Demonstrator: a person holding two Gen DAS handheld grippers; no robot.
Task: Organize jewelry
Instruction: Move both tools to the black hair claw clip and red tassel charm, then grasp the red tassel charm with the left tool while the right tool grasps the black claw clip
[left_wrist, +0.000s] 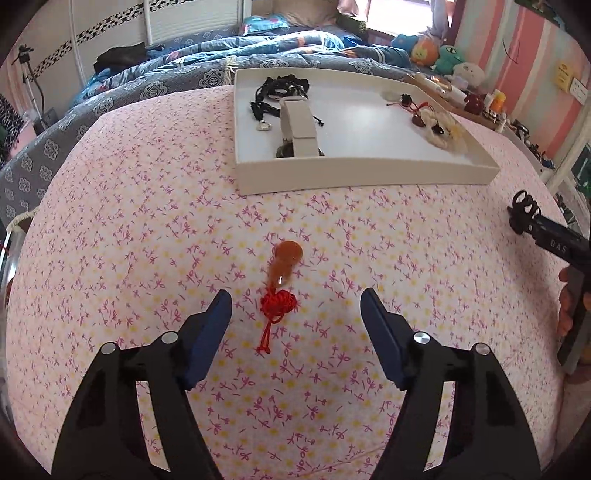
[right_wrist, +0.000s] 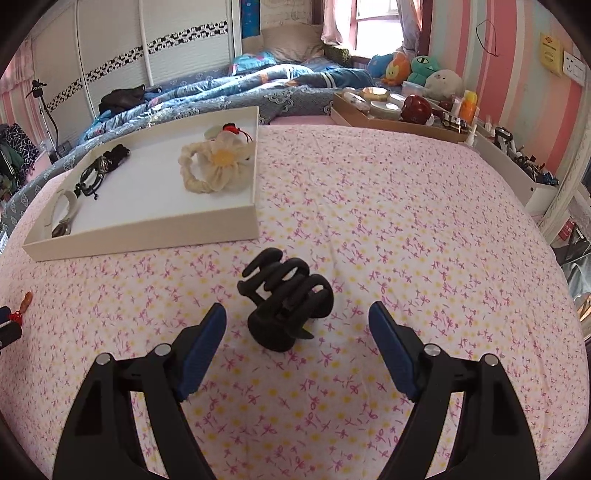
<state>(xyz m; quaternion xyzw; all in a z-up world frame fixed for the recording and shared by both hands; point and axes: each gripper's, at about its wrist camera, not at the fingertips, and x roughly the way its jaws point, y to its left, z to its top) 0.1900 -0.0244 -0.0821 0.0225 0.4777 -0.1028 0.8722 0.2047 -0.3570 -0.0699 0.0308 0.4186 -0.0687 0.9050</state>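
An orange gourd pendant (left_wrist: 285, 261) with a red knotted cord (left_wrist: 277, 304) lies on the floral bedsheet just ahead of my open left gripper (left_wrist: 295, 301); the knot sits between the fingertips, untouched. A black hair claw clip (right_wrist: 286, 300) rests on the sheet just ahead of my open right gripper (right_wrist: 297, 314). The white tray (left_wrist: 365, 171) beyond holds black cords (left_wrist: 280, 88), a beige watch (left_wrist: 299, 127), a cream flower scrunchie (right_wrist: 216, 166) and a small red-corded charm (left_wrist: 413, 109). In the left wrist view the clip (left_wrist: 524, 203) and the right gripper show at the right edge.
A rumpled blue quilt (right_wrist: 229, 92) lies behind the tray. A cardboard tray of toiletries (right_wrist: 391, 107) and plush toys (right_wrist: 417, 70) stand at the back right. A white shelf edge (right_wrist: 517, 173) borders the bed on the right. A hand (left_wrist: 567, 314) holds the right tool.
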